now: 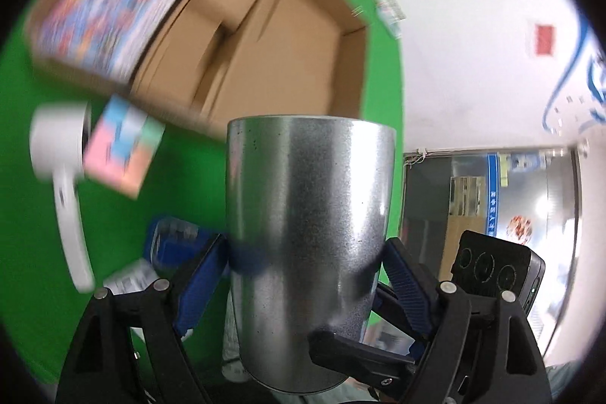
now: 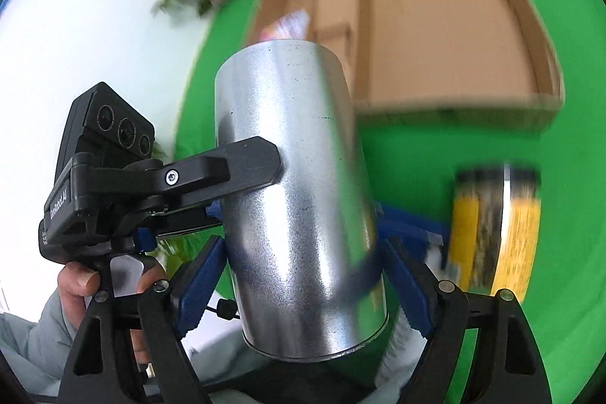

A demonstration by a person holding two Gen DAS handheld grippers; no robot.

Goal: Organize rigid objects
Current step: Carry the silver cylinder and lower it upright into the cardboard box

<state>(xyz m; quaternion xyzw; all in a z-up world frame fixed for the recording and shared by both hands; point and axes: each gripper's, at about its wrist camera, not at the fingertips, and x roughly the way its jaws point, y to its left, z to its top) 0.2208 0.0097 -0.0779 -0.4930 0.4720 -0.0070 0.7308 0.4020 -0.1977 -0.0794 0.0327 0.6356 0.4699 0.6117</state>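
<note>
We've got the metal cylinder (image 1: 306,252) up off the green table (image 1: 45,214), held by both grippers at once. Left gripper (image 1: 303,275): jaws spread wide and clamped on the cylinder's lower half, blue pads (image 1: 206,275) pressing each side. Right gripper (image 2: 303,275): same story, jaws wide apart and squeezing the lower body, w/ one black finger of the left gripper showing across the cylinder's side in the right wrist view. A hand (image 2: 81,284) grips the left gripper's handle.

The cylinder hangs in the air, near side of the open cardboard box (image 1: 288,36), tilted a bit in the right view. In the box: a colourful book (image 1: 117,2) at one end, rest of the floor bare.

Step in hand, as we judge it: carry the cylinder over the box rim & set it down inside.

How to do it well:
- Move both hands as one; any drift apart twists the smooth metal out of the pads.
- Clear the near wall w/ margin before lowering.
- Aim for bare cardboard, away from the book.
- Bring it upright before touchdown, else it may roll.
- Release only once it rests; open one side, then the other.
- Mind the white hair dryer (image 1: 60,169), pastel box (image 1: 121,146) and yellow can (image 2: 492,230) left on the table.
</note>
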